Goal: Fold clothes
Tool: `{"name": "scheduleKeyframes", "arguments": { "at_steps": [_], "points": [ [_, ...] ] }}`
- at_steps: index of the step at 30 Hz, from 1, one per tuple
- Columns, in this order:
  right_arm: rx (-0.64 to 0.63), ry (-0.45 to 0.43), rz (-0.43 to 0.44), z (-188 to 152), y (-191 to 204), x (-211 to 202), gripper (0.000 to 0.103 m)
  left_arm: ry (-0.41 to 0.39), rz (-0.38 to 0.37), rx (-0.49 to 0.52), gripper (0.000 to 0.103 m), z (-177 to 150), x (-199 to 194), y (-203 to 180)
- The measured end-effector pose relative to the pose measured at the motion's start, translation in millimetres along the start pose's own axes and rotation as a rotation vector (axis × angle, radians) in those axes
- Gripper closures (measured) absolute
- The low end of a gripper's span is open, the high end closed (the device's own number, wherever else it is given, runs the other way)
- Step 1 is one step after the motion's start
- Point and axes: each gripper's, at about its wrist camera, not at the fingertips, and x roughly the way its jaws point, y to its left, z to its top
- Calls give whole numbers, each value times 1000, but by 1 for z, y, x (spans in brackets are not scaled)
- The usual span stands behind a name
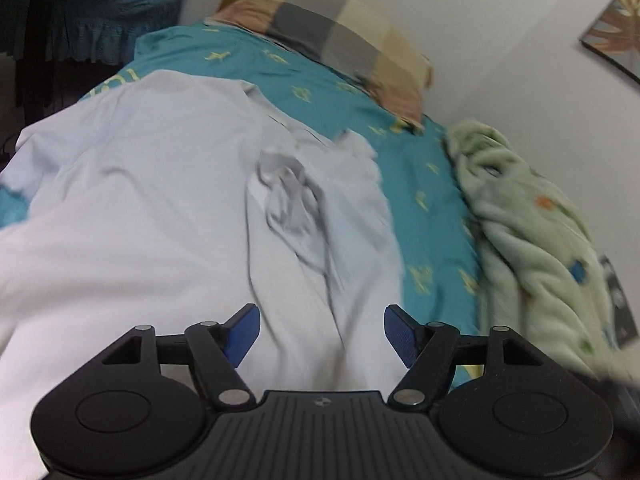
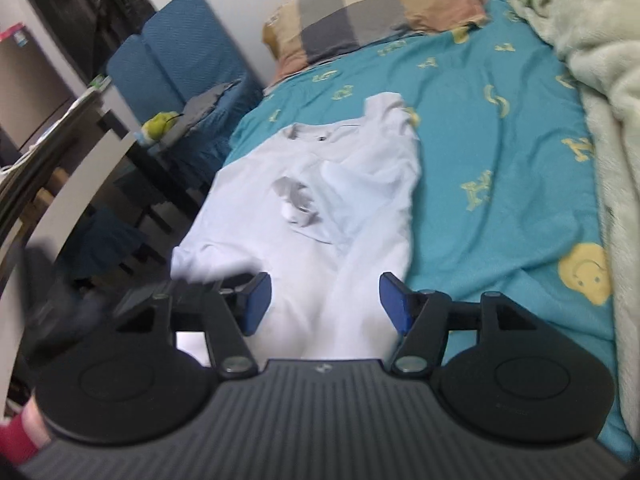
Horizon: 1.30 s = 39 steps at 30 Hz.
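A white T-shirt (image 1: 132,208) lies spread on the teal bed sheet (image 1: 432,200), collar toward the pillow, with a bunched fold and a grey patch near its middle. In the right wrist view the same T-shirt (image 2: 320,208) has one sleeve folded in over the chest. My left gripper (image 1: 322,332) hovers open above the shirt's lower part, its blue pads apart with nothing between them. My right gripper (image 2: 325,304) is open too, above the shirt's near end, holding nothing.
A checked pillow (image 2: 372,4) lies at the head of the bed. A pale green fleece blanket (image 2: 600,92) is heaped along the wall side. A blue-covered chair (image 2: 176,64) and a dark table (image 2: 132,160) stand left of the bed.
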Motion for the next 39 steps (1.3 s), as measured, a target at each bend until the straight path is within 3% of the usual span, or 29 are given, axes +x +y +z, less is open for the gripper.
{"name": "scheduleKeyframes", "arguments": {
  "at_steps": [9,12,14,19,21,30,34,36,39],
  "points": [
    [-39,94,46,-11,-6,52,40,-44,104,-13,34,59,126,0],
    [-27,156,25,-15,-10,73,41,-50,143,7,60,69,147,-3],
    [-8,184,13,-17,-14,81,41,-51,138,20,89,73,143,-3],
    [-35,178,-4,-20,-7,80,42,-109,93,75,93,86,104,-6],
    [-45,179,-11,-20,-5,80,42,-142,99,95,93,90,89,-7],
    [-65,200,-32,-23,-4,90,42,-127,113,40,86,83,68,32],
    [-51,182,-22,-21,-4,87,42,-118,118,15,66,80,59,50],
    [-45,173,-18,-20,-4,86,42,-114,121,3,61,79,54,59],
    [-37,149,-6,-18,-4,82,42,-166,103,-105,45,81,9,102]
  ]
}}
